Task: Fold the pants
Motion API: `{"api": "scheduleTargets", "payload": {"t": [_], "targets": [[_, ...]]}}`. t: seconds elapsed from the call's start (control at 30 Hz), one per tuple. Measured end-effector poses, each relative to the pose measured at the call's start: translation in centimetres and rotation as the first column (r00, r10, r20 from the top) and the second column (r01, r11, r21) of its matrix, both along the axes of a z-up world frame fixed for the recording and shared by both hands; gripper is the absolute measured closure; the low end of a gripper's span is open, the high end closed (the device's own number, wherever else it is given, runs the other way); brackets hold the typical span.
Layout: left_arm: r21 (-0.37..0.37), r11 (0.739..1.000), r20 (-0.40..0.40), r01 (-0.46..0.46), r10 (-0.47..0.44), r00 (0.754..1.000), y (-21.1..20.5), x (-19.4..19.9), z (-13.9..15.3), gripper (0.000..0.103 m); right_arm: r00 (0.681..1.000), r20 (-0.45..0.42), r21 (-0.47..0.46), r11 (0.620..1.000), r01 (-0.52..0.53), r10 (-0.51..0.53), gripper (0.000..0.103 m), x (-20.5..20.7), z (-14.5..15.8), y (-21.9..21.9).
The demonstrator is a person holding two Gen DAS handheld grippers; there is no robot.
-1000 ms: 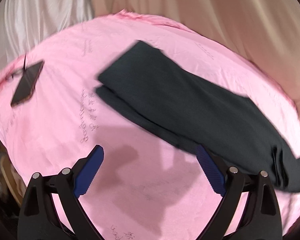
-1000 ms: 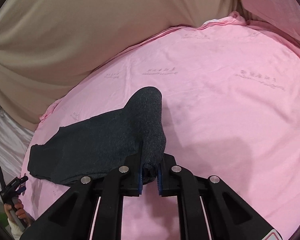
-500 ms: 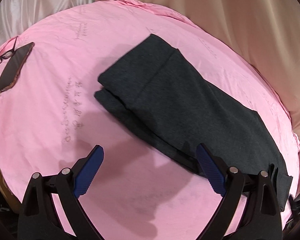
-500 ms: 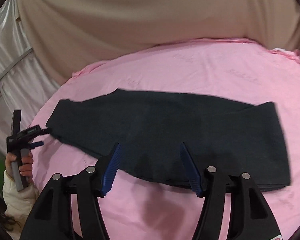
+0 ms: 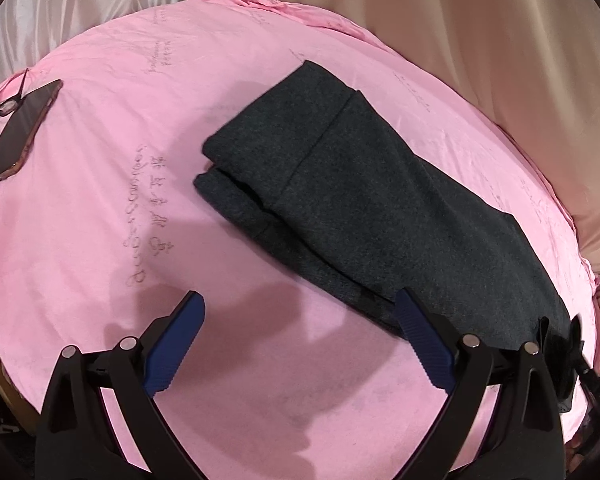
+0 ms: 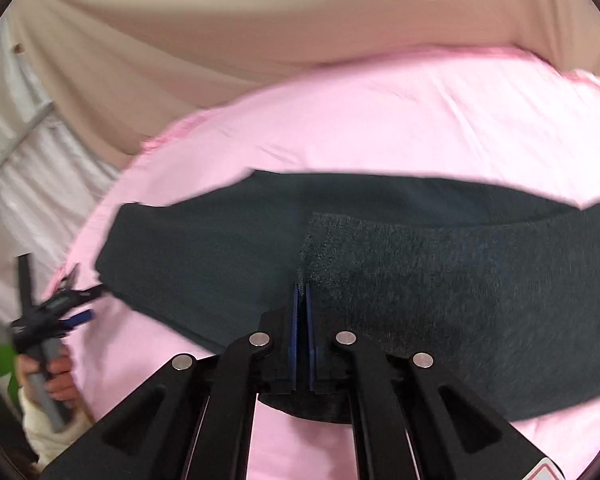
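The dark grey pants (image 5: 364, 200) lie folded lengthwise on the pink cloth-covered table (image 5: 140, 120), running from the middle to the far right. My left gripper (image 5: 300, 332) is open and empty, hovering over bare pink cloth near the pants' near edge. In the right wrist view the pants (image 6: 460, 280) stretch across the frame, and my right gripper (image 6: 302, 292) has its jaws closed together over the pants' near edge; a fold line rises just ahead of the tips. Whether cloth is pinched between the pads cannot be seen. My left gripper also shows at the left of the right wrist view (image 6: 76, 308).
A dark phone (image 5: 20, 132) and a pair of glasses (image 5: 4, 108) lie at the table's left edge. Beige and white curtains (image 5: 460, 20) hang behind the table. The table's far edge (image 6: 380, 64) is close behind the pants.
My right gripper let go of a raised pant end, opened, then shut again low over the pants' near edge. My left gripper stayed open and drifted slightly.
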State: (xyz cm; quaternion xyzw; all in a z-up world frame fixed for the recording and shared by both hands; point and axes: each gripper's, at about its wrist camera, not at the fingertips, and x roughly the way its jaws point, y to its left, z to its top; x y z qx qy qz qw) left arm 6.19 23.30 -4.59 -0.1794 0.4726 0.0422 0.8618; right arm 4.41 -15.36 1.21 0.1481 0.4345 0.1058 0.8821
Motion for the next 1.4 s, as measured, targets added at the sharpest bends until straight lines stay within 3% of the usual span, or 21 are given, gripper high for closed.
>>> {"api": "scheduleTargets", "payload": {"t": [0.1, 0.17, 0.2, 0.23, 0.27, 0.33, 0.4, 0.47, 0.6, 0.7, 0.77, 0.83, 0.87, 1.0, 1.03, 1.07, 1.1, 1.17, 1.27, 1.4], "targets": [[-0.01, 1.0, -0.003, 0.018, -0.018, 1.0, -0.5, 0.1, -0.3, 0.009, 0.994, -0.105, -0.11, 0.994, -0.008, -0.004, 0.09, 1.1, -3.2, 0.9], [-0.017, 1.0, 0.0, 0.015, -0.015, 1.0, -0.3, 0.0, -0.3, 0.009, 0.994, -0.108, -0.076, 0.997, 0.006, -0.015, 0.082, 0.6, -3.6, 0.5], [-0.024, 1.0, 0.004, 0.009, -0.009, 1.0, 0.1, -0.1, -0.3, 0.009, 0.995, -0.103, -0.076, 0.997, 0.007, -0.015, 0.076, 0.3, -3.3, 0.6], [-0.031, 1.0, 0.006, 0.002, -0.001, 1.0, 0.4, -0.1, -0.3, 0.008, 0.995, -0.099, -0.087, 0.996, 0.001, -0.01, 0.058, 0.2, -3.2, 0.8], [-0.042, 0.999, 0.008, -0.014, 0.015, 1.0, 0.9, -0.1, -0.4, 0.008, 0.996, -0.089, -0.122, 0.993, -0.001, -0.01, 0.049, 0.2, -3.1, 1.3], [-0.056, 0.997, 0.007, -0.045, 0.045, 0.999, 1.8, 0.0, -0.5, 0.008, 0.996, -0.086, -0.212, 0.977, -0.007, -0.012, 0.049, 0.6, -3.7, 2.5], [-0.069, 0.995, 0.009, -0.069, 0.07, 0.998, 2.5, 0.0, -0.5, 0.008, 0.998, -0.051, -0.3, 0.954, 0.021, -0.038, 0.068, 1.1, -4.1, 2.7], [-0.064, 0.995, 0.013, -0.077, 0.078, 0.997, 3.0, -0.2, -0.4, 0.008, 0.997, -0.051, -0.257, 0.966, 0.038, -0.052, 0.093, 1.2, -3.5, 1.5], [-0.053, 0.994, 0.026, -0.095, 0.096, 0.995, 4.3, 0.0, -0.1, 0.008, 0.993, 0.054, -0.128, 0.986, 0.107, -0.101, 0.094, 1.7, 1.1, -0.9], [-0.096, 0.99, 0.036, -0.104, 0.108, 0.994, 5.1, 0.7, -0.2, 0.008, 0.99, 0.118, -0.051, 0.995, 0.081, -0.074, 0.094, 2.8, 3.3, -0.6], [-0.154, 0.982, 0.047, -0.105, 0.113, 0.992, 5.5, 1.6, -0.4, 0.008, 0.996, 0.081, -0.064, 0.997, 0.03, -0.024, 0.093, 4.5, 1.7, 1.0], [-0.196, 0.974, 0.036, -0.117, 0.126, 0.991, 5.8, 2.5, -0.9, 0.007, 0.999, -0.045, -0.123, 0.992, -0.013, 0.007, 0.09, 6.6, -2.7, 2.4], [-0.208, 0.969, 0.036, -0.132, 0.142, 0.989, 5.9, 3.0, -1.2, 0.005, 0.996, -0.084, -0.107, 0.994, -0.014, 0.005, 0.089, 6.6, -4.1, 2.4], [-0.211, 0.962, 0.044, -0.174, 0.187, 0.981, 6.0, 4.4, -1.1, 0.005, 1.0, -0.012, 0.013, 1.0, 0.017, -0.017, 0.076, 4.3, -2.6, 0.4], [-0.202, 0.963, 0.055, -0.179, 0.194, 0.979, 6.0, 4.9, -1.1, 0.011, 0.999, 0.01, 0.011, 0.999, 0.036, -0.036, 0.07, 3.4, -1.8, -0.6], [-0.185, 0.967, 0.062, -0.177, 0.192, 0.98, 5.8, 5.3, -1.1, 0.037, 0.998, 0.027, 0.001, 0.999, 0.052, -0.052, 0.057, 3.0, -1.3, -1.3], [-0.133, 0.973, 0.051, -0.187, 0.195, 0.979, 5.5, 5.8, -1.1, 0.047, 0.996, 0.049, -0.017, 0.997, 0.082, -0.081, 0.052, 2.2, -0.7, -2.4], [-0.041, 0.978, 0.064, -0.203, 0.206, 0.977, 4.8, 6.1, -0.7, 0.081, 0.987, 0.063, -0.035, 0.988, 0.15, -0.147, 0.05, 0.3, -0.3, -4.1], [0.005, 0.985, 0.136, -0.174, 0.171, 0.976, 2.7, 5.8, 2.2, 0.088, 0.969, 0.038, 0.008, 0.97, 0.244, -0.244, 0.049, -1.3, -0.8, -7.8], [0.013, 0.999, 0.307, 0.03, -0.033, 0.951, -4.0, 3.3, 9.8, 0.088, 0.951, 0.023, 0.052, 0.95, 0.307, -0.308, 0.049, -3.2, -1.4, -11.2]]}}
